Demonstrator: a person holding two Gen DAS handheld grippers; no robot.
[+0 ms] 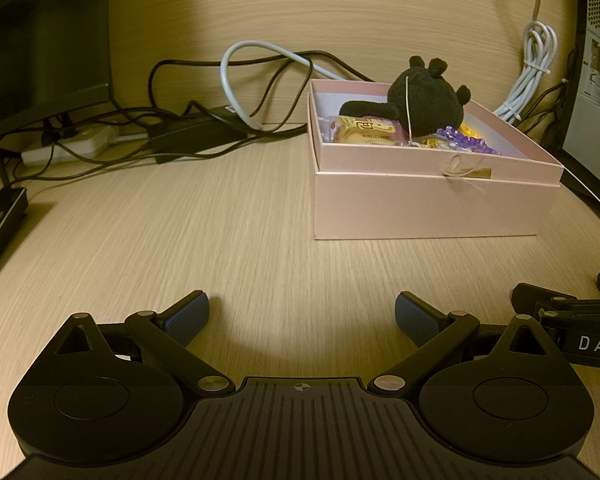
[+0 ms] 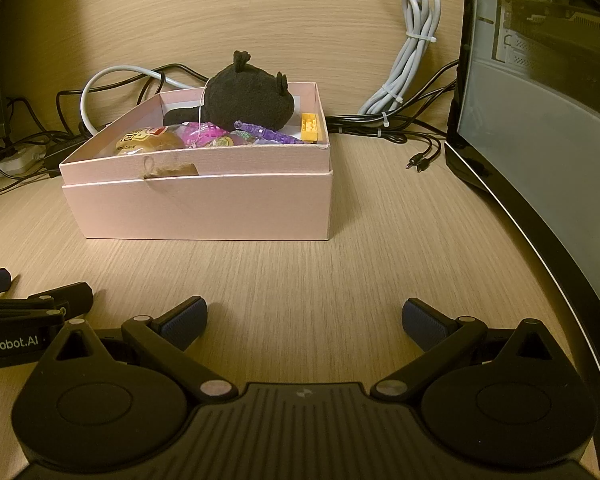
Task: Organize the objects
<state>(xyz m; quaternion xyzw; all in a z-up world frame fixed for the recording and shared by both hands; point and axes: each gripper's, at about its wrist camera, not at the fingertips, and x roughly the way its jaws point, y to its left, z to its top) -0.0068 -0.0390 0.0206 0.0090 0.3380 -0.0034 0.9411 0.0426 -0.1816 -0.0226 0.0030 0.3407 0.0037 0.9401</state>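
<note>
The pink box (image 2: 204, 204) sits on the counter (image 2: 300, 272), already full of toys and snacks (a black plush (image 2: 248, 96) on top). Both claws, left (image 1: 302, 316) and right (image 2: 304, 320), are spread wide and empty. It looks almost finished.

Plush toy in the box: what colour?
Black plush toy, lying on top of the other items in the pink box; clearest in the right wrist view.

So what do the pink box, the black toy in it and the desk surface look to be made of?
Pink box: most likely cardboard with a matte paper finish; flat thin walls, crisp folded edges. Black toy: plush fabric, going by its fuzzy, light-absorbing surface and soft rounded shape. Desk: pale wood-grain, probably laminate rather than solid wood, though the pictures cannot settle that.
</note>
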